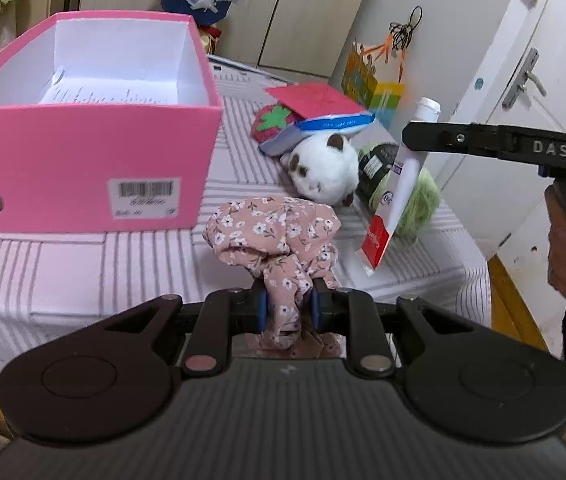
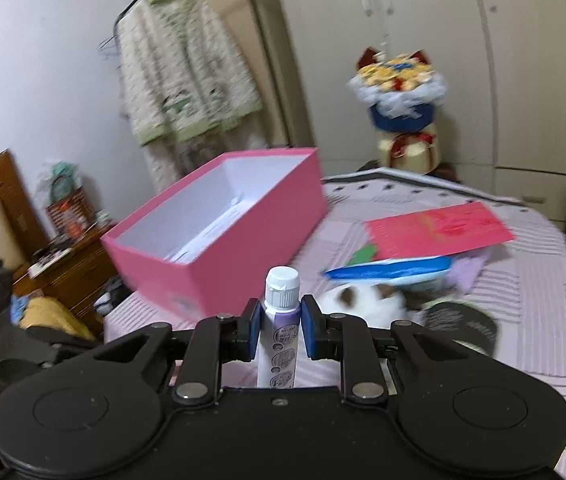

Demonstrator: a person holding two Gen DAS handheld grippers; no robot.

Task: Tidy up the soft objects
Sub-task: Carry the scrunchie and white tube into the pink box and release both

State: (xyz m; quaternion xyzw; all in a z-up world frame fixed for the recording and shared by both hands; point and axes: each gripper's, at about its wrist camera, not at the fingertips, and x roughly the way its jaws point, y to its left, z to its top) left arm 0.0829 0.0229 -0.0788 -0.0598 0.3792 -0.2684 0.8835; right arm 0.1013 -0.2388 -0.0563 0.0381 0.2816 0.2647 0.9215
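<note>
My left gripper [image 1: 287, 300] is shut on a pink floral cloth scrunchie [image 1: 275, 232], held above the bed's front edge. My right gripper [image 2: 281, 320] is shut on a white tube with a white cap [image 2: 281, 312]; the tube also shows in the left wrist view [image 1: 401, 184], hanging cap-up from the right gripper. An open pink box [image 1: 91, 152] stands on the bed at left, with only a paper inside; it also shows in the right wrist view [image 2: 219, 236]. A white plush toy [image 1: 323, 172], a strawberry plush [image 1: 275, 122] and green yarn [image 1: 419, 200] lie right of the box.
The bed has a striped cover [image 1: 83, 264]. A red card [image 2: 439, 232] and a blue packet [image 2: 391, 270] lie over the plush pile. A bouquet [image 2: 399, 92] and wardrobe stand behind. A door [image 1: 523, 80] is at right, a wooden nightstand [image 2: 71, 260] at left.
</note>
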